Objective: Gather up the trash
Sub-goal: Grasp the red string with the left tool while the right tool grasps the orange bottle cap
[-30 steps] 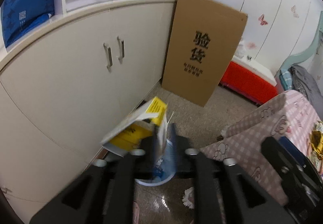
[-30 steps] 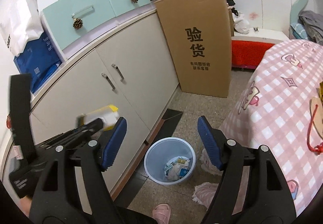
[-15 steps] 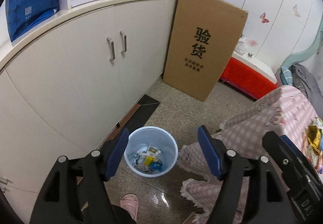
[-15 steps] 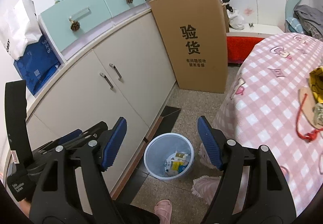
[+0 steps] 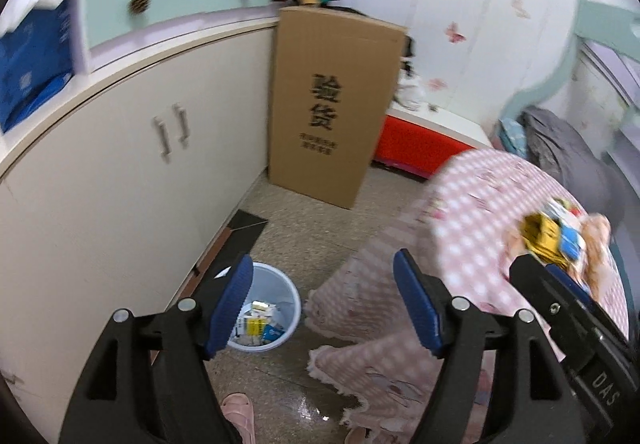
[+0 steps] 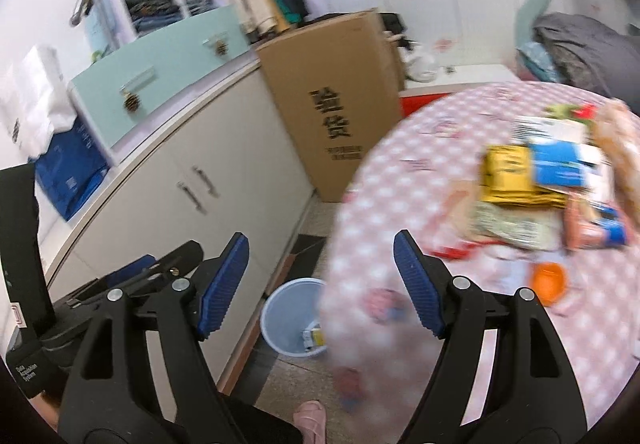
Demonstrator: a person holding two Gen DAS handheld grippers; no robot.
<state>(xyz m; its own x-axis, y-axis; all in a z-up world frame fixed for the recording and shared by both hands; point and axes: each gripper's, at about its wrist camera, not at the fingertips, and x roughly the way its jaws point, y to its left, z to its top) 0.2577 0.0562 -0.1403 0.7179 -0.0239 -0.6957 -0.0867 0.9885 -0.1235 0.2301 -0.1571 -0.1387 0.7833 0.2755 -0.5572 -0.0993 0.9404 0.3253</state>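
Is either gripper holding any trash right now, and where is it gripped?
No. The left gripper and the right gripper both stand open with nothing between their pads.

The waste bin [image 5: 276,308] stands on the floor [image 5: 320,220] between the cabinet [image 5: 120,180] on the left and the cloth-covered desk [image 6: 400,204] on the right. Wrappers [image 6: 532,180] lie on the desk. Behind the bin, a cardboard box [image 5: 328,116] leans against the cabinet's end.
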